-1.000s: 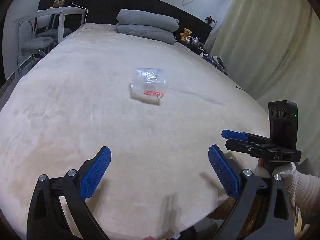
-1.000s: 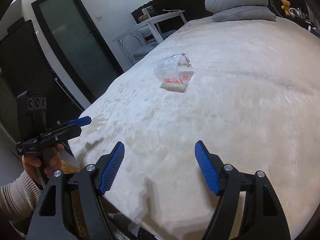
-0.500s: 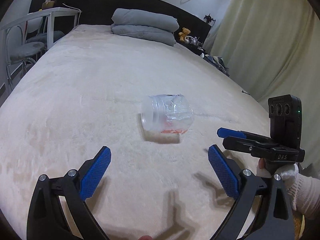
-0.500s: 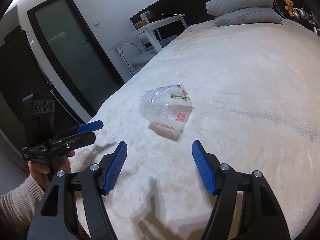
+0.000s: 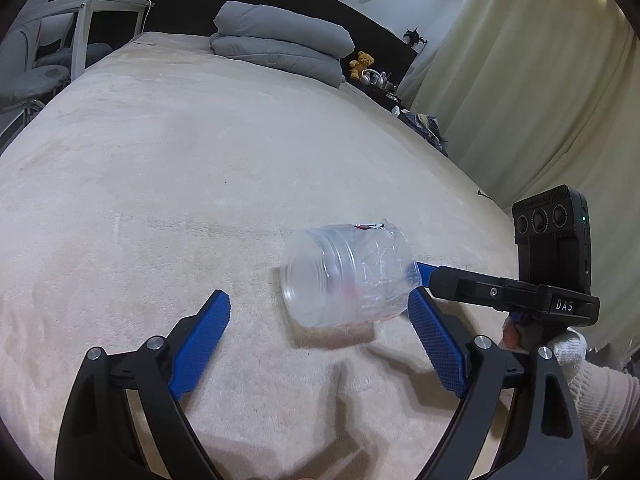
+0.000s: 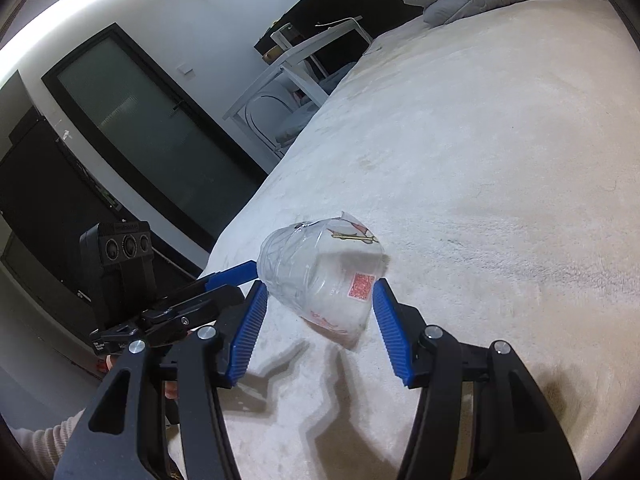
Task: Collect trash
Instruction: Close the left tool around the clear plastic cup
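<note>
Left wrist view: The crumpled clear plastic cup (image 5: 346, 276), with red print on its wall, lies on its side on the cream plush bed cover (image 5: 160, 168). Its base faces the camera; its mouth end is turned away and cannot be seen. The red print shows only as a blur through the wall. The left gripper (image 5: 320, 340) has its blue-padded fingers (image 5: 200, 344) well apart and closing. The cup lies ahead of the fingertips and toward the right-hand finger, whose tip overlaps the cup's lower edge; whether they touch cannot be told. The left-hand finger stands clear of the cup. The right gripper (image 5: 418, 276) enters from the right edge; one blue tip shows at the cup's far end and the other is hidden behind the plastic. The gloved hand holding it is cut off by the frame. Folded grey bedding (image 5: 280, 48) lies at the head of the bed.

Right wrist view: The cup (image 6: 320, 276) lies just ahead of the right gripper (image 6: 318, 300), between the lines of its two blue-padded fingers (image 6: 390, 336). The fingers are apart and closing; narrow gaps show on both sides, so the pads do not press on it. The left gripper (image 6: 236, 274) reaches in from the left, one blue finger touching or nearly touching the cup's ribbed end; its other finger is hidden behind the right gripper.
</note>
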`<action>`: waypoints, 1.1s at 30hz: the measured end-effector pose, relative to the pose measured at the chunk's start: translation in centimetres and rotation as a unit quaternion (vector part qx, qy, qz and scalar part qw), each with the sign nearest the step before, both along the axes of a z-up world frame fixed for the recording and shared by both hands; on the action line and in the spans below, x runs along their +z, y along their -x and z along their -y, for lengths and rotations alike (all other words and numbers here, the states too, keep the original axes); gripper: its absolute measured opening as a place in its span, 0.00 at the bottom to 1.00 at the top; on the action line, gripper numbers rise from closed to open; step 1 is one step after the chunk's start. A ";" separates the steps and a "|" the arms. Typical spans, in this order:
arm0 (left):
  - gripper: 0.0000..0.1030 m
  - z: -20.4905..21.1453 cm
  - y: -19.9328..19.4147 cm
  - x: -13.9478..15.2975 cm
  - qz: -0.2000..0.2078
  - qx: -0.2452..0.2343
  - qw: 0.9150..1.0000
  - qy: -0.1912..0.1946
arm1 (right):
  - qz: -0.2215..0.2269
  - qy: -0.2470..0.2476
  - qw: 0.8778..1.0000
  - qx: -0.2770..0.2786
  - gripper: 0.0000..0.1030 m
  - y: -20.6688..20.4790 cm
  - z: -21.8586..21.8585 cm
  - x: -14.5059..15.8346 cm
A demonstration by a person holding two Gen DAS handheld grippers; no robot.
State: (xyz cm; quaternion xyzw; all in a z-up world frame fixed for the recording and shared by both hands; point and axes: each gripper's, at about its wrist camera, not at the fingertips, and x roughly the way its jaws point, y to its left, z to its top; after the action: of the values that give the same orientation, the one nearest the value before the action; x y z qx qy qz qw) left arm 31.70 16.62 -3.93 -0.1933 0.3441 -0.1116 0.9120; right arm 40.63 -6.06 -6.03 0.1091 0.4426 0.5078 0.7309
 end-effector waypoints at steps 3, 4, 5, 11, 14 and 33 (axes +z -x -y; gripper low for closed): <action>0.81 0.0 -0.6 -0.7 -0.006 -0.008 1.000 0.011 | -0.004 -0.002 1.000 0.004 0.55 -0.4 0.0 -0.3; 0.76 0.1 -0.7 -0.9 -0.009 -0.012 1.000 0.016 | -0.001 0.000 1.000 0.005 0.55 -0.4 0.0 -0.3; 0.76 0.0 -1.0 -1.0 -0.011 -0.013 1.000 0.018 | -0.006 0.000 1.000 0.008 0.54 -0.5 0.0 -0.5; 0.63 0.0 -1.6 -1.6 -0.007 -0.033 0.999 0.042 | -0.029 -0.008 0.999 0.025 0.46 -0.8 -0.4 -1.3; 0.49 0.8 -1.6 -1.2 -0.001 -0.046 0.999 0.027 | -0.023 -0.006 0.999 0.037 0.36 -0.4 -0.7 -1.3; 0.45 1.9 -0.3 0.1 0.020 -0.072 0.997 -0.001 | 0.015 0.000 0.998 0.066 0.27 1.5 -0.7 0.5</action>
State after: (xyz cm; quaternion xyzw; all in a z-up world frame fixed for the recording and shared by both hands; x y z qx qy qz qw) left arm 32.03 14.75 -3.81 -0.1651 0.3392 -0.1808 0.9083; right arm 39.15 -5.35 -5.51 0.0720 0.4381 0.5566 0.7022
